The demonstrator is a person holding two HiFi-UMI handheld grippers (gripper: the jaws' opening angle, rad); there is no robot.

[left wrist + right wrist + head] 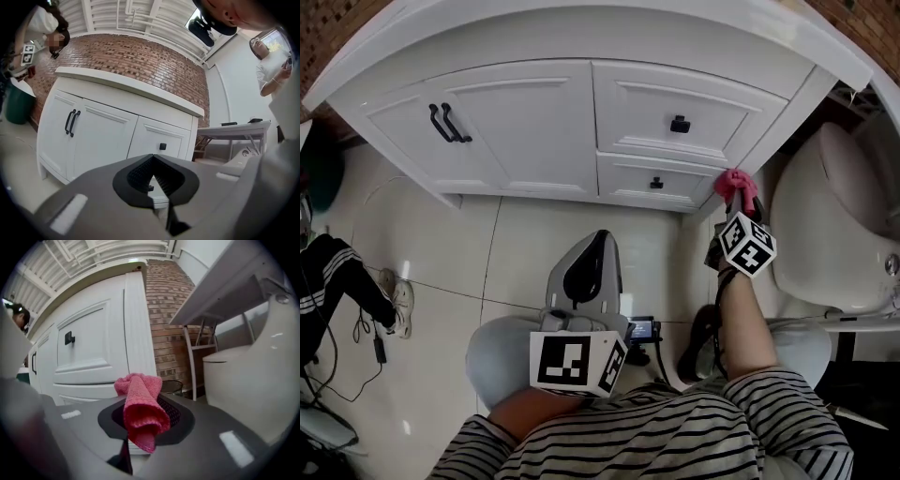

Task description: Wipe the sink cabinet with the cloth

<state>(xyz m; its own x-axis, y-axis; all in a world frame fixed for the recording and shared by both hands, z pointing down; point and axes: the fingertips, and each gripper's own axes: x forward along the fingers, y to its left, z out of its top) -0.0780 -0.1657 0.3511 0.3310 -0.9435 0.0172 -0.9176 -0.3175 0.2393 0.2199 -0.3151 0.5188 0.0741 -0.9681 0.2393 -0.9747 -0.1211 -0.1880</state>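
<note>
The white sink cabinet (553,131) fills the top of the head view, with a double door at the left and two drawers at the right. My right gripper (733,192) is shut on a pink cloth (737,187), which presses against the cabinet's lower right corner next to the bottom drawer (656,180). In the right gripper view the pink cloth (140,408) is bunched between the jaws, close to the cabinet's corner post (138,329). My left gripper (586,267) rests low over my lap, shut on nothing, away from the cabinet (112,131).
A white toilet (844,225) stands right beside the cabinet's right side. Black door handles (448,122) sit on the left door. A shoe (398,300) and cables lie on the tiled floor at the left. A brick wall (140,61) rises behind the cabinet.
</note>
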